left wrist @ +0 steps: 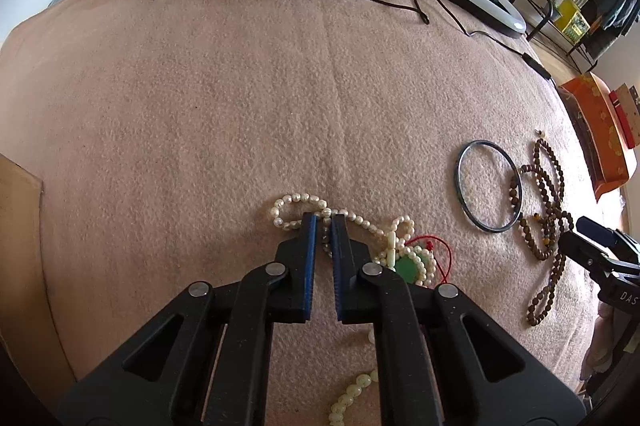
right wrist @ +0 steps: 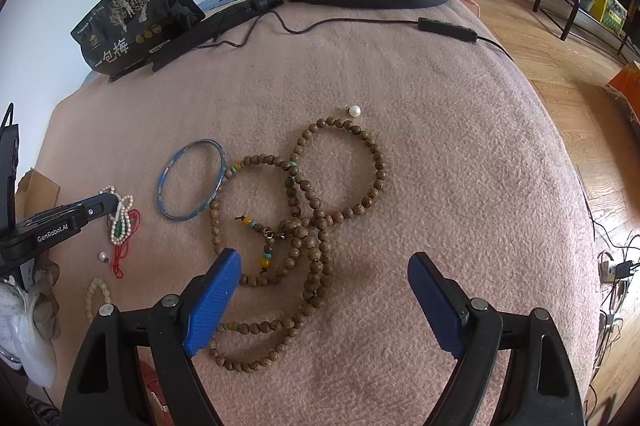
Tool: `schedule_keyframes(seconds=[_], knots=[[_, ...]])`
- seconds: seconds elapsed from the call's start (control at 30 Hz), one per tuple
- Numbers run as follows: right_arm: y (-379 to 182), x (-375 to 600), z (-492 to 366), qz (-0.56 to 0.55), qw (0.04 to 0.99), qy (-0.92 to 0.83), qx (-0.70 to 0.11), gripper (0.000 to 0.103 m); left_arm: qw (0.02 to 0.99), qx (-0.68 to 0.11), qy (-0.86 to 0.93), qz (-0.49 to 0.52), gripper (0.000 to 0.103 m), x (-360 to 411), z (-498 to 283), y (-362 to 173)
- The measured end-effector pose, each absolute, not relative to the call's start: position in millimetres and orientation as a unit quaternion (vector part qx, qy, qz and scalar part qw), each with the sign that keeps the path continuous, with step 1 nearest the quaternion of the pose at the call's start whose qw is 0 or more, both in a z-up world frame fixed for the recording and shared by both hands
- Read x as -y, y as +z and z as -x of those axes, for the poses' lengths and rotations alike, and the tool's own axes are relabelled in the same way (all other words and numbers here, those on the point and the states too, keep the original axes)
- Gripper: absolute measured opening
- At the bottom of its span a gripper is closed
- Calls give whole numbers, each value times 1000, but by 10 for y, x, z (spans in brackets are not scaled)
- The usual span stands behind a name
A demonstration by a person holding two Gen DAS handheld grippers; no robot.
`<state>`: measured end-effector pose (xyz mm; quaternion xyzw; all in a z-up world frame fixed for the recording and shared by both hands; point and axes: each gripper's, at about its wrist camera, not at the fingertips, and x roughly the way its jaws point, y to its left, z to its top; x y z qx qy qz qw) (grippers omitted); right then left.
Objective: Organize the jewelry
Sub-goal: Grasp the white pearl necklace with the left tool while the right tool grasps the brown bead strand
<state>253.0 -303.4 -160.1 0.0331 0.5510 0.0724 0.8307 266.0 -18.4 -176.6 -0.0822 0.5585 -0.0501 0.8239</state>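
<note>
Left hand-held gripper [left wrist: 324,220] clamped on pearl necklace [left wrist: 296,204], strand lying left-right; right hand-held gripper [right wrist: 324,262] apart.

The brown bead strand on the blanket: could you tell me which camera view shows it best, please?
The right wrist view: the brown bead strand lies spread out in full loops just ahead of the open right gripper. The left wrist view shows it only small and squeezed at the right edge, beside the bangle.

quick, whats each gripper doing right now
left gripper: shut on the pearl necklace.
right gripper: open, holding nothing, jaws either side of the wooden bead strand.
</note>
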Motion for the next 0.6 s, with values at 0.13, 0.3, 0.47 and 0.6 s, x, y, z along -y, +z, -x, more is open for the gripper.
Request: schedule_keyframes(seconds=[0.13,0.3,0.47,0.6], knots=[[-1704,3001,-2613,-34,826,73,-558,87,828,-552,-49,85,3,141,-2658,-1759],[-1793,2839,-2698,1,826,74,-559,91,832,-547,-48,84,2,139,-2659,-1744],[-1789,2762,-2678,39,829,73,-553,67,835,-541,-48,89,2,126,-2643,-1717],[-1727,2732,-2638,49,830,86,-549,27,835,-538,-52,103,2,83,-2623,-1652]])
